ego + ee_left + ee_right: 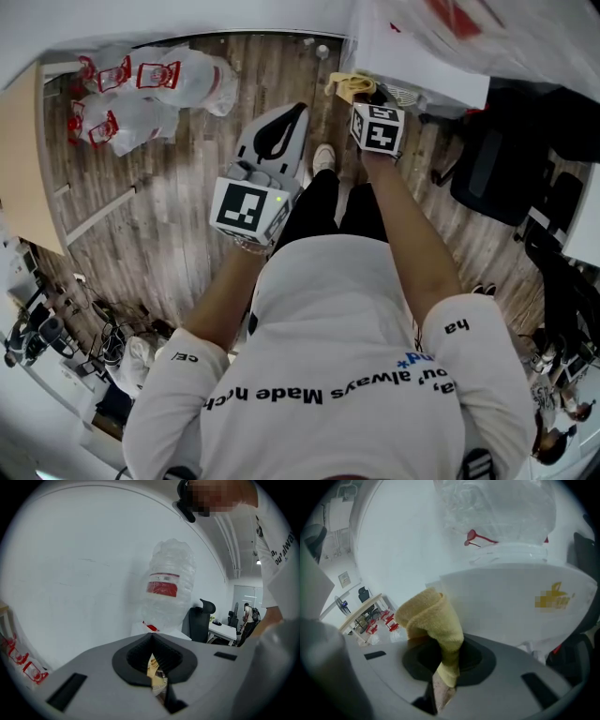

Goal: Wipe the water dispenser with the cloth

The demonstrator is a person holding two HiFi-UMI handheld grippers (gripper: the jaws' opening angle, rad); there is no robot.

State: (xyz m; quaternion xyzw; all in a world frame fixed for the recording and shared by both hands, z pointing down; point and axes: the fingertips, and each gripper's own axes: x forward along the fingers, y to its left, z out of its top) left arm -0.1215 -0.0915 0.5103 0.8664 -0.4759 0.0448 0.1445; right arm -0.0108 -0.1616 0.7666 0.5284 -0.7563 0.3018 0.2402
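step: approach, wiping apparently not begun | right tongs [445, 667] clamped on cloth [433, 620], close before water dispenser [511, 602] front, contact unclear | left tongs [152, 660] closed, empty, farther back from dispenser | next: press cloth flat, stroke across

The person's white shirt [375, 309] bears upside-down print that includes the words "always Made". The bottle's red label [162, 585] is too blurred to read.
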